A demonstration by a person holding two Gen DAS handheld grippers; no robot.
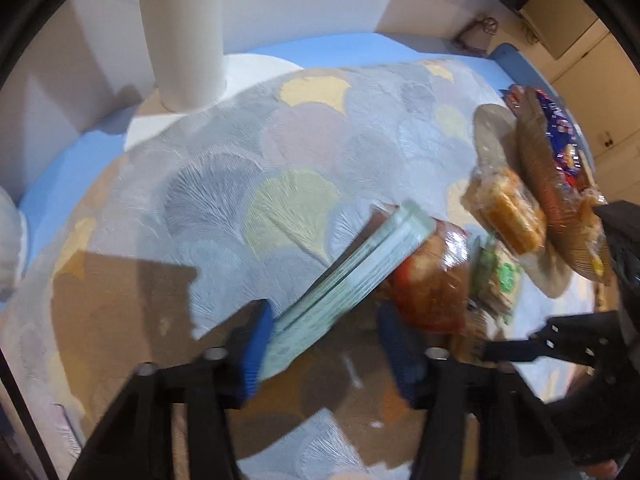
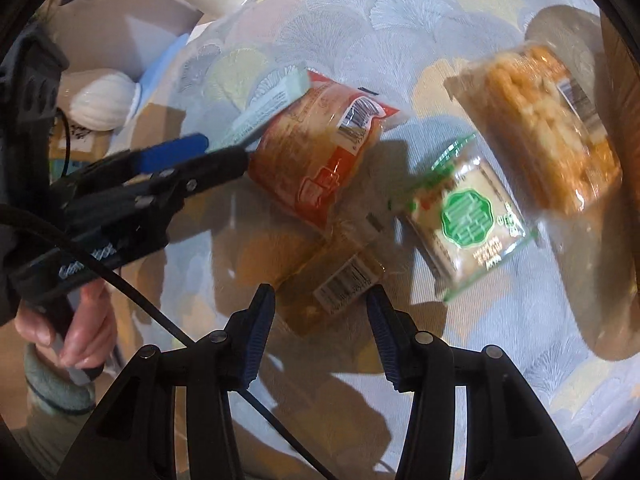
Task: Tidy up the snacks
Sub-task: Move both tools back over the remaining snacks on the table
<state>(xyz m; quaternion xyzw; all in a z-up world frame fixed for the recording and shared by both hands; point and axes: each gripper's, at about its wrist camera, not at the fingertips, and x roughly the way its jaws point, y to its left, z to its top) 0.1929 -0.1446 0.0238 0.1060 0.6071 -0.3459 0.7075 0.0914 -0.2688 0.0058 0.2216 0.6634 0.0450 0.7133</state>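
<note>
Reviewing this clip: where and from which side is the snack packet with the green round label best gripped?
The green-label packet lies flat on the patterned cloth, clear of its neighbours. Judging by that, come from straight above and pinch across its narrower width at mid-body, not the thin crimped ends, which would likely slip. The right claw hovers nearest, just beside it.

Flat box (image 2: 269, 106) leans on the barcoded packet (image 2: 320, 148) – two more packets (image 2: 466, 220) (image 2: 548, 128) lie to its right on the tablecloth (image 2: 400, 20)
</note>
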